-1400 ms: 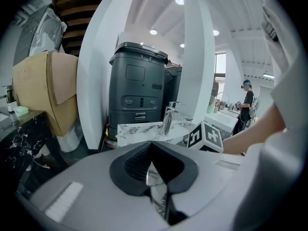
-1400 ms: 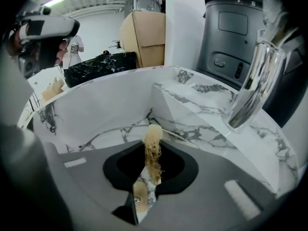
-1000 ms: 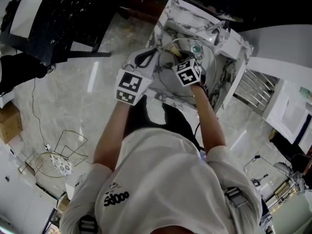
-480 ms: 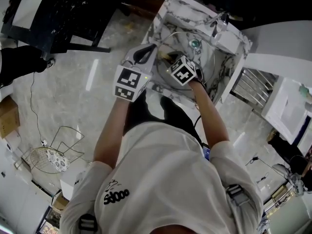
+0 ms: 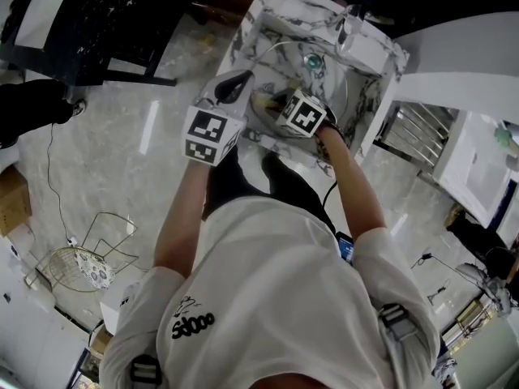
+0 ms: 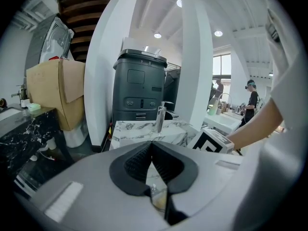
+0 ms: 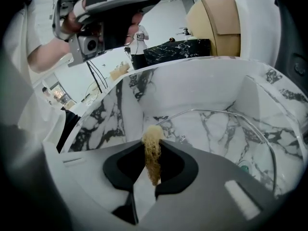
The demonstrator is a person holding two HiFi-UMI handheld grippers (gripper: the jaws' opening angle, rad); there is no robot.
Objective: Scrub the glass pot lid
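The glass lid (image 5: 328, 87) (image 7: 226, 138) is standing tilted inside the marble sink (image 5: 304, 10), below the sink's top edge. In the right gripper view its thin rim is curving up from beside the jaws and down again to the right, and the veined sink floor is showing through the glass.

The right gripper (image 7: 153, 141) is reaching down into the sink, and its 2 jaws are clamping a stringy yellow scrub pad (image 7: 153, 153). The pad is poking out past the jaw tips and sitting just beside the lid's near rim. I cannot tell whether the pad is actually touching the glass.

The left gripper (image 6: 151, 148) is hovering higher, over the sink's left edge. Its 2 jaws are pressing together at the tips, with only a narrow gap behind them. It is pointing level across the sink top toward the chrome tap (image 6: 160, 118) at the far side. From the head view both grippers are sitting close together over the sink, left beside right, with the person's bare forearms stretching out to them.

Beyond the sink, a dark grey cabinet (image 6: 139, 88) and a cardboard box (image 6: 55, 93) are standing against the white walls. A wire basket (image 5: 81, 266) is lying on the glossy floor, well apart from the sink.
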